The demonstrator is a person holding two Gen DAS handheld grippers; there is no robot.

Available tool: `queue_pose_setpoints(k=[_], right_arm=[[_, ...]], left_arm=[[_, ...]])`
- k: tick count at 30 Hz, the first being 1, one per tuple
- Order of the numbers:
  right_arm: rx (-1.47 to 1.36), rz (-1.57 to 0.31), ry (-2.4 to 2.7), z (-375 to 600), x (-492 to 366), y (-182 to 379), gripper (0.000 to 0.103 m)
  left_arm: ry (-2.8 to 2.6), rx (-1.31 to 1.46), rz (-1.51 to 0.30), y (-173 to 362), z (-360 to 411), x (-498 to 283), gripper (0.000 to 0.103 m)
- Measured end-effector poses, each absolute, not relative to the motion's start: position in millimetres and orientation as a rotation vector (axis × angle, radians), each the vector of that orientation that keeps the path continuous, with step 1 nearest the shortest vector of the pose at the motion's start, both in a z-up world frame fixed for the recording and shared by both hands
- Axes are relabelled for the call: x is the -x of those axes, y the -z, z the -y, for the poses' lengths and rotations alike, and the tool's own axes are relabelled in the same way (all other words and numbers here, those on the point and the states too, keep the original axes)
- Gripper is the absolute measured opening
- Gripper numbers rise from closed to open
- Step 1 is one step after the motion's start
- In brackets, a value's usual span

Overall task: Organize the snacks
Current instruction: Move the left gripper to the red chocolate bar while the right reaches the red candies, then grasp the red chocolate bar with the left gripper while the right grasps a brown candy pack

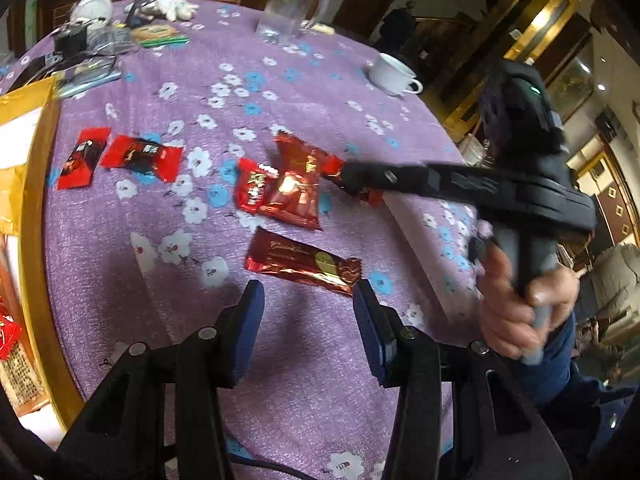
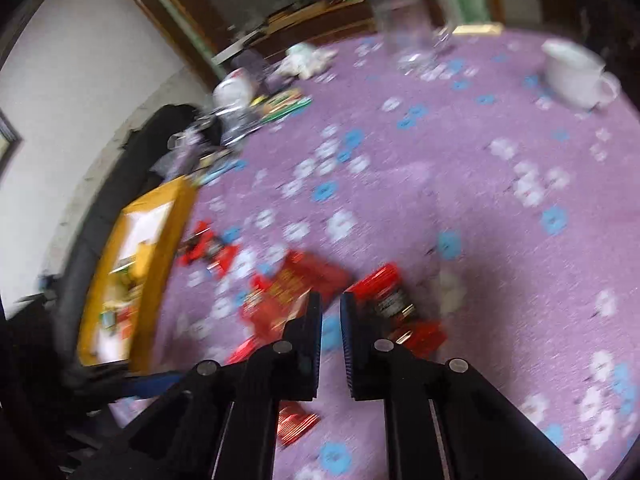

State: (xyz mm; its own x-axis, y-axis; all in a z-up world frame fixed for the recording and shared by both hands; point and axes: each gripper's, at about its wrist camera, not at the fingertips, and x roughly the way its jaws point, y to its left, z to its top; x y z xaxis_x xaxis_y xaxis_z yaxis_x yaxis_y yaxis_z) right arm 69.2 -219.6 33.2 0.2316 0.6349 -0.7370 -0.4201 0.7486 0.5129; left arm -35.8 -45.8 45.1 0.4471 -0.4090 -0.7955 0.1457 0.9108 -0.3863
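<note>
Red-wrapped snacks lie on the purple flowered tablecloth [image 1: 168,216]. Two red-and-black candies [image 1: 78,158] [image 1: 140,158] sit at the left. A red candy [image 1: 252,186] and a shiny red foil packet [image 1: 296,188] overlap in the middle. A long red foil bar [image 1: 304,266] lies just beyond my left gripper [image 1: 310,320], which is open with only cloth between its blue pads. My right gripper [image 1: 344,174], held in a hand, points its tips at the foil packet's edge. In the blurred right wrist view, this gripper [image 2: 331,308] is shut with only cloth in the narrow gap, the packet [image 2: 296,280] to its left and another red candy [image 2: 386,292] to its right.
A yellow-rimmed box [image 1: 36,200] [image 2: 132,272] with packets inside stands at the left table edge. Further back are a white cup [image 1: 394,74] [image 2: 576,76], a clear glass pitcher [image 1: 288,8] [image 2: 408,28], and clutter at the back left [image 1: 92,36].
</note>
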Motion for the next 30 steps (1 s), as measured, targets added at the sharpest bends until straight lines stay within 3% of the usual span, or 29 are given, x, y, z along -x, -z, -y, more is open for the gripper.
queue_pose_setpoints(k=[7,16,20,30], right_arm=[[-0.042,-1.213,-0.747,195.3,-41.0,-16.1,0.012],[-0.065,-1.202,-0.872,183.8,-10.8,-12.1,0.012],[-0.189,-1.166,-0.802,212.5,-29.9,-16.7,0.013],[-0.177,-1.123,-0.763,212.5,-39.3,-17.4,0.015]], left_arm=[[0.241,0.326,-0.999,-61.5,10.3,36.4,0.044],[0.257,0.322,-1.006,-62.4,8.7,40.9,0.044],[0.339,0.202,-1.026,-60.7,33.3,47.6,0.044],[0.338,-0.062,-1.082,-34.2,77.6,51.4,0.044]])
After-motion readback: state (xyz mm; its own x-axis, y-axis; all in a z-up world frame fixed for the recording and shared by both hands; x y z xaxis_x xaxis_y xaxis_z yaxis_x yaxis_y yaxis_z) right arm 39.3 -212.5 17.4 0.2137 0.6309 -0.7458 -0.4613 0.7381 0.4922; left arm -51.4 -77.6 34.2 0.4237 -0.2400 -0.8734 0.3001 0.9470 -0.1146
